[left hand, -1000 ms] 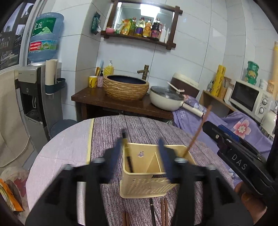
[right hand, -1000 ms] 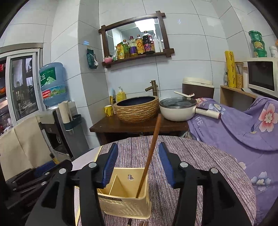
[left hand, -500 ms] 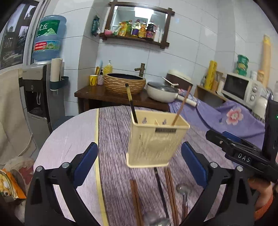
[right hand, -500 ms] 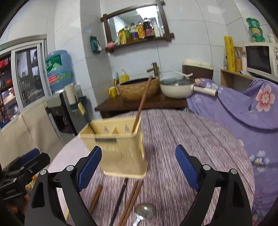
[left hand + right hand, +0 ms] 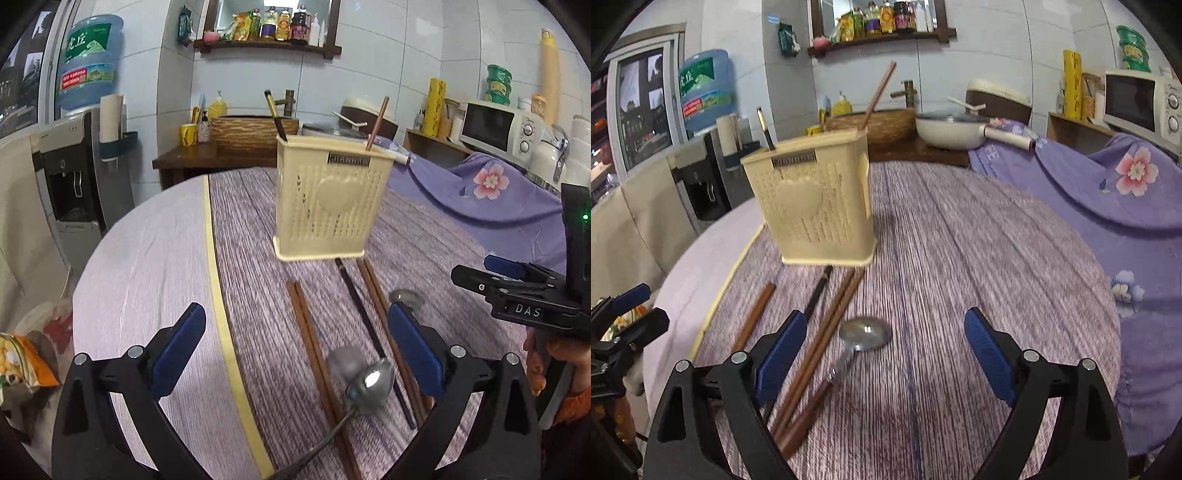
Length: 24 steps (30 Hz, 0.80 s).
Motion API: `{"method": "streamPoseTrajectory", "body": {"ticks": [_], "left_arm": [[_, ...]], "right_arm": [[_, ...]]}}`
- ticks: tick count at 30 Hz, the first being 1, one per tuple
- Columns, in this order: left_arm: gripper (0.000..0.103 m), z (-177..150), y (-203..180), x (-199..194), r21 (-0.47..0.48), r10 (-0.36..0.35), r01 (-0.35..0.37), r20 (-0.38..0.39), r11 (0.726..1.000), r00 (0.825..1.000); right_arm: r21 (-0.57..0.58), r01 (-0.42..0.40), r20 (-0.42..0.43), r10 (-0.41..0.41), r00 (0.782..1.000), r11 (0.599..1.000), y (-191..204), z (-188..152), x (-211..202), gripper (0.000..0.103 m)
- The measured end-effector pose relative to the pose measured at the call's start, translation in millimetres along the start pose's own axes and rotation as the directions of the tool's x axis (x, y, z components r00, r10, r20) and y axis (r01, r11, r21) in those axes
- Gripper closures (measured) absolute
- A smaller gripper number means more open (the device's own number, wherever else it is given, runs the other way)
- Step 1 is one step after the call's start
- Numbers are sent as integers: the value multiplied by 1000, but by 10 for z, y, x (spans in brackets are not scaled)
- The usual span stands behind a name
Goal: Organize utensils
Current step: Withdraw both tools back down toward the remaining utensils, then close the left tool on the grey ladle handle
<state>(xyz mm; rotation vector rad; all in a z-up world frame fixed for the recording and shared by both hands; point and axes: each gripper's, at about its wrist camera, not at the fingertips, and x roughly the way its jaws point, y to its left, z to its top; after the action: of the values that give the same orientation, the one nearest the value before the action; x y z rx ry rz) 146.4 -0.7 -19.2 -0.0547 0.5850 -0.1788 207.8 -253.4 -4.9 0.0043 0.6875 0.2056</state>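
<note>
A round table [image 5: 155, 258] under a purple striped cloth [image 5: 960, 236] is filling the space ahead of both pairs of fingers, with white tiled walls, a wooden shelf of bottles [image 5: 269, 26] and a wash basin [image 5: 255, 129] sitting beyond it. A water dispenser [image 5: 74, 166] is standing far off to the left of the left gripper's [image 5: 295, 347] fingers, its blue bottle [image 5: 90, 62] showing green and red labels with Chinese characters too small to read. A white microwave [image 5: 495, 127] is sitting far to the right.

The cream utensil holder [image 5: 328, 203] is standing upright on the cloth straight ahead of the left fingers and ahead-left of the right gripper's [image 5: 886, 354] fingers; its small dark nameplate is blurred. A black chopstick [image 5: 275, 114] and a brown chopstick [image 5: 376, 123] are leaning out of its top.

Loose brown chopsticks [image 5: 314, 350] and a black one are lying between the left fingers, running back toward the holder. A metal spoon [image 5: 862, 334] is lying between the right fingers, nearer the left one.

Both grippers are gaping wide, grasping nothing. Only the left view is showing the right gripper's body, lettered "DAS", and a second spoon [image 5: 369, 380]; only the right view is showing the white pan [image 5: 953, 129].
</note>
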Motion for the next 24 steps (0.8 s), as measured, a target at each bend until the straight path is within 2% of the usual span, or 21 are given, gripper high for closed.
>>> {"method": "streamPoseTrajectory", "body": {"ticks": [4,12,16,24], "left_arm": [[16,-133,38,36,-6,-28,28,-44,1000,999],[25,-304,-86,72,56,-84,90,-101,994,991],[31,-322,-154,175,29,-124,130,-144,991,982],[54,-258,-324,512,-33,-141,137,-259,990,956]], "right_arm": [[14,0,-63,1,998,1000,-5,-129,123,18],[14,7,-96,-6,995,1000,47,-249,178,18],[-4,4,-99,-4,995,1000,96,-255,182,18],[13,35,-102,-34,994,999,-7,-243,201,19]]}}
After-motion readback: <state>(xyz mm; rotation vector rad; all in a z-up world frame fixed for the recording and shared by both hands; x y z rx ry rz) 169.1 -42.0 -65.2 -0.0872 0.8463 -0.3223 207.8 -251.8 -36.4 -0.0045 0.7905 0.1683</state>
